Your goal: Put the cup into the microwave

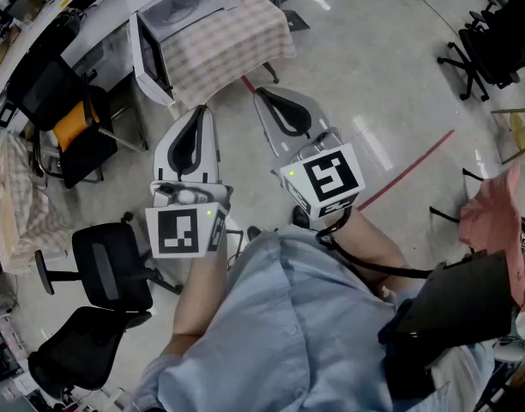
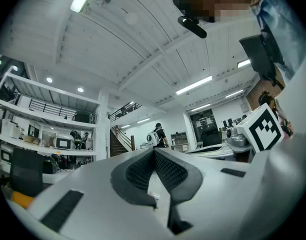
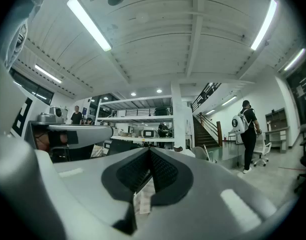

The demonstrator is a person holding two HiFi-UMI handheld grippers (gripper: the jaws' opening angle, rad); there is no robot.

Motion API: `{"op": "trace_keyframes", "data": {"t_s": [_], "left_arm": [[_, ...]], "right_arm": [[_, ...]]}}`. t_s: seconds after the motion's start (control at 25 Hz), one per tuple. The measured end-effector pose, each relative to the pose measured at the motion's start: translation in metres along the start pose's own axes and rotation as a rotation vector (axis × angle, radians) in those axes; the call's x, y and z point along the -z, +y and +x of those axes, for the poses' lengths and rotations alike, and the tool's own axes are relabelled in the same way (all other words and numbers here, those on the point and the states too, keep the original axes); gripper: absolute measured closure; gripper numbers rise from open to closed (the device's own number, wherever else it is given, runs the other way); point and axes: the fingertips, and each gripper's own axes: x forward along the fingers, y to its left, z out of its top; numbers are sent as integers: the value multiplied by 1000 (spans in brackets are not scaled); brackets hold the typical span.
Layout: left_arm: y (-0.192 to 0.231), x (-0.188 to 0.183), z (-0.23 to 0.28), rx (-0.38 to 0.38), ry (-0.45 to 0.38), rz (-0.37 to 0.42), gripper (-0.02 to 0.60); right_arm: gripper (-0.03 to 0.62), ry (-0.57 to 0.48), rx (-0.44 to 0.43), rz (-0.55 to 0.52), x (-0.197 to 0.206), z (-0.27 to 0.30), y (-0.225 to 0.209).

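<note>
Microwave [image 1: 181, 7] sits upper left on a table [image 1: 237, 45] w/ checked cloth. Nearer the person, left gripper [image 1: 200, 112] and right gripper [image 1: 262, 94] point toward it side by side, both clenched tight & empty.

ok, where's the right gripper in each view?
Head view: right gripper just right of centre, pointing up the frame.
Left gripper view: right gripper at mid-right, reaching in below its marker cube.
Right gripper view: right gripper bottom centre, jaws together.
Shared landmark: staircase, in both gripper views only.
</note>
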Motion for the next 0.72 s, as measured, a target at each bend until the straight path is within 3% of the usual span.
{"op": "trace_keyframes", "data": {"t_s": [0.56,0.72], "left_arm": [[-15,10,28,-20,35,18,577],[-29,15,44,-32,45,19,577]], "right_arm": [[594,-9,-10,48,11,2,-35],[592,-24,-56,67,13,0,-50]]}}
